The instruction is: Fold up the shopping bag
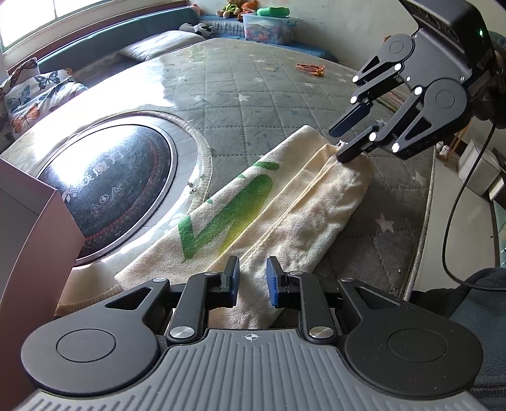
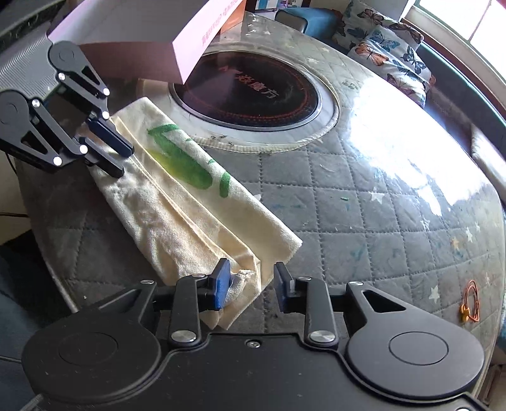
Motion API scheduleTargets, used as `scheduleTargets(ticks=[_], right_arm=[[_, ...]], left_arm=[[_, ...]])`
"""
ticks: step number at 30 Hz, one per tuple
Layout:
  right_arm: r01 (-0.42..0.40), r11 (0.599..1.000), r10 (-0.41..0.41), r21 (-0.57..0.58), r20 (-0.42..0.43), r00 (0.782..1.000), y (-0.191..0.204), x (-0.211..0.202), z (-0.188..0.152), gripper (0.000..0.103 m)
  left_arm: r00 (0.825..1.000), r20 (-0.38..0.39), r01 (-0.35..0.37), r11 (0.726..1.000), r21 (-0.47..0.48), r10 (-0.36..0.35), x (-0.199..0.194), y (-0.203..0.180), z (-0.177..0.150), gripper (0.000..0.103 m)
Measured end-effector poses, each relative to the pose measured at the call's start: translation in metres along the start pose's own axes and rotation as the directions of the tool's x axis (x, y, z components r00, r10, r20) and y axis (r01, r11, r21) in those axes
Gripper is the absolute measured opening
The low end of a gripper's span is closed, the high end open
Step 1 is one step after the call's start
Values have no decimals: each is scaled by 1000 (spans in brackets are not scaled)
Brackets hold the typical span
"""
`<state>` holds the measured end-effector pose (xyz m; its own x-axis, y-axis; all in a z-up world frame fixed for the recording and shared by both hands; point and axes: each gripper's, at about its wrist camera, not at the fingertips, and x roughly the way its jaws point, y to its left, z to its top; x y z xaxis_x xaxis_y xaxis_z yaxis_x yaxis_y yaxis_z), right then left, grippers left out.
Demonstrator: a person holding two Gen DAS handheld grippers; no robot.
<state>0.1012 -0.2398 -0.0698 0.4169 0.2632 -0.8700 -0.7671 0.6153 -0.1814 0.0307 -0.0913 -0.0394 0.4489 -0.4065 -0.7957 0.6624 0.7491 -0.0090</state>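
A cream canvas shopping bag with a green print lies folded into a long narrow strip on the quilted table; it also shows in the right wrist view. My left gripper is open, its jaws standing over one end of the strip; it appears in the right wrist view too. My right gripper is open over the other end, by a knotted cord; in the left wrist view my right gripper has its lower finger touching the bag's end.
A round black induction hob is set into the table beside the bag. A pink box stands by the hob. An orange ring lies on the table. Butterfly cushions and a toy bin lie beyond the table.
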Motion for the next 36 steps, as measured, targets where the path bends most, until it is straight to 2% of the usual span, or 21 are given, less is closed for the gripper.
scheduleTargets(ticks=[4,8,12,24,27,30,35,36], right_arm=[[2,1000,-2,-10,-7,1000,0,1,4,31],[-5,1000,5,26,4,1000,-8,-9,6,31],[25,999,-25,22,23,999,-8,-15,6,31],[90,994,-92,-54,-32,995,-1,11,13,32],[113,991,-113,-72,-9,994,4,19,13,33],[96,993,-96,-68,-4,995,1,17,16,34],[79,996,-78,-36,34,996,-4,-2,18,34],[76,997,-75,-34,46,996,-4,-8,19,37]], left_arm=[[1000,0,-7,1000,5,7,0,-2,0,21],[1000,4,-8,1000,4,8,0,-2,0,21],[1000,5,-2,1000,1,2,0,-1,0,21],[1000,6,-2,1000,2,2,0,-1,0,21],[1000,8,-1,1000,-2,1,0,-1,-1,21],[1000,6,-8,1000,1,8,0,-3,-1,21],[1000,3,-11,1000,5,11,0,-3,0,21],[1000,2,-10,1000,5,10,0,-3,0,21]])
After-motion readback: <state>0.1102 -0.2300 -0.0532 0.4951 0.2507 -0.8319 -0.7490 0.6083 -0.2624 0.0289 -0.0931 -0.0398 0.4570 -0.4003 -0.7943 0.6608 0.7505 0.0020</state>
